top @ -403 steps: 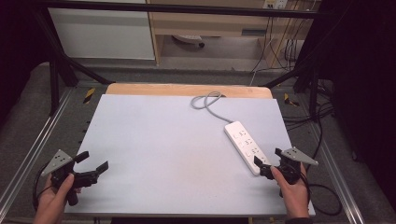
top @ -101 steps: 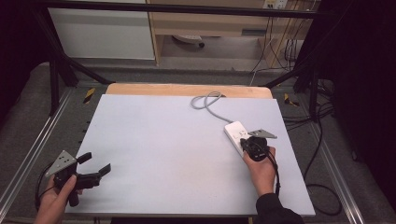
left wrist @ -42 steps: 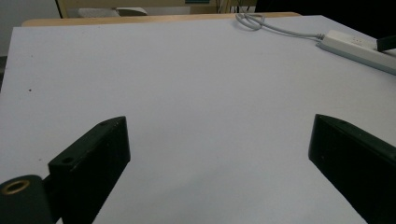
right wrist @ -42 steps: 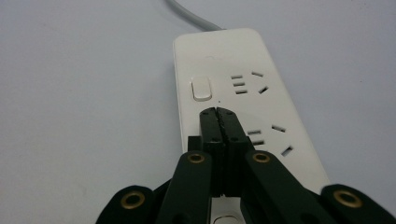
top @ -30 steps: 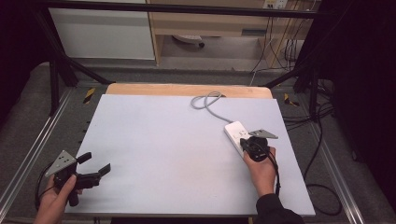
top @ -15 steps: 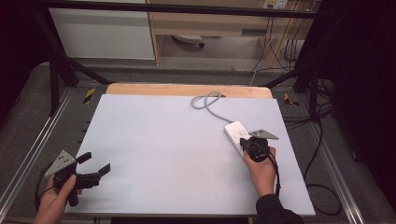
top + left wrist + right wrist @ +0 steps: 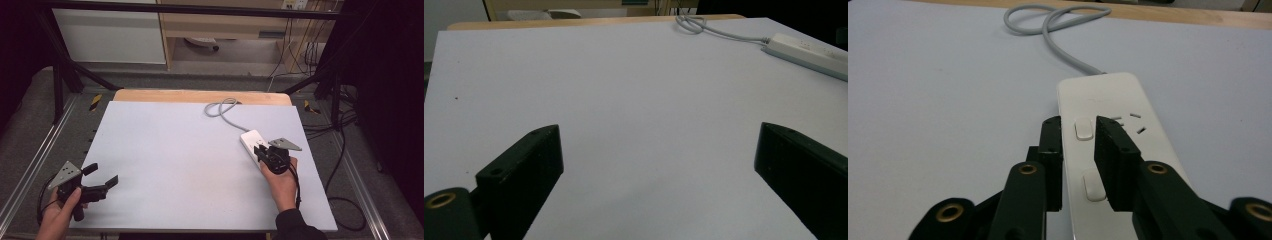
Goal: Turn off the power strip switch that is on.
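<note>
Where jaws hover, power strip (image 7: 1113, 150) unlabelled

power strip (image 7: 251, 141) on table (image 7: 175, 150), right side

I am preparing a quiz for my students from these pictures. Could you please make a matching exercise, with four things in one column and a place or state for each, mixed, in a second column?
Things:
1. left gripper
2. right gripper
3. power strip
4. grey cable

Places or states:
A. lies in a loop near the far edge of the table
B. jaws wide apart, over the near left corner
C. white, on the right part of the table
D. jaws nearly together, either side of a white switch

Pairs: 1-B, 2-D, 3-C, 4-A
</note>
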`<state>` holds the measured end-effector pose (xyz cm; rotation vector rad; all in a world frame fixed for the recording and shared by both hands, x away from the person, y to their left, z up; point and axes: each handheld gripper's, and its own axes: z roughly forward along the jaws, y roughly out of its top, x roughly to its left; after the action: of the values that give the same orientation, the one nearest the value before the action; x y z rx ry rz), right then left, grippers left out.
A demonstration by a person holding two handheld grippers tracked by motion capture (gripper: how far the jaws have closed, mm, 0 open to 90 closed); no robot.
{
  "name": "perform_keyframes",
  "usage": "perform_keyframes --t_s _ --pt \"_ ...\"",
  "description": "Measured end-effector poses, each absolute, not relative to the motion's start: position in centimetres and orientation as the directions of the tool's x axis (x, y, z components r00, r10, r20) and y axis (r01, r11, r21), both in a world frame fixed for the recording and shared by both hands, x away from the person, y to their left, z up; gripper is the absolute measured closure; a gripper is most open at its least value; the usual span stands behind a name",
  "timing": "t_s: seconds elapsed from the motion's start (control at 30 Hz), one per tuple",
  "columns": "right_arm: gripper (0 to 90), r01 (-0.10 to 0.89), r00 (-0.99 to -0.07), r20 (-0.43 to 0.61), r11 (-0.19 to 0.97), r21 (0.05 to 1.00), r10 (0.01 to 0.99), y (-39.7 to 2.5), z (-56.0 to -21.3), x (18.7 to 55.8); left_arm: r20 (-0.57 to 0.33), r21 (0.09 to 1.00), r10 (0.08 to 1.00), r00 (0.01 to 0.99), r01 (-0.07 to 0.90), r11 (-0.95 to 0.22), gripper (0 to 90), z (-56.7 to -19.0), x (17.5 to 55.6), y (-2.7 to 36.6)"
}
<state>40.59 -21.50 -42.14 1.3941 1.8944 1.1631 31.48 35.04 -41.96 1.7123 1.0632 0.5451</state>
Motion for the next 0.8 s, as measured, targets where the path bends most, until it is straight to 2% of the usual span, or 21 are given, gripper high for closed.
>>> perform_keyframes --t_s 0.4,0.8 --pt "34.9 0.457 -0.359 0.081 0.099 0.884 0.93 -21.6 -41.0 40.2 -0.122 0.912 0.85 0.512 0.396 -0.108 5.4 -42.0 31.5 35.1" --pt "9.5 0.396 -0.376 0.053 0.109 0.912 0.925 -22.0 -40.4 39.8 -0.123 0.911 0.851 0.511 0.398 -0.107 5.4 -42.0 31.4 35.1"
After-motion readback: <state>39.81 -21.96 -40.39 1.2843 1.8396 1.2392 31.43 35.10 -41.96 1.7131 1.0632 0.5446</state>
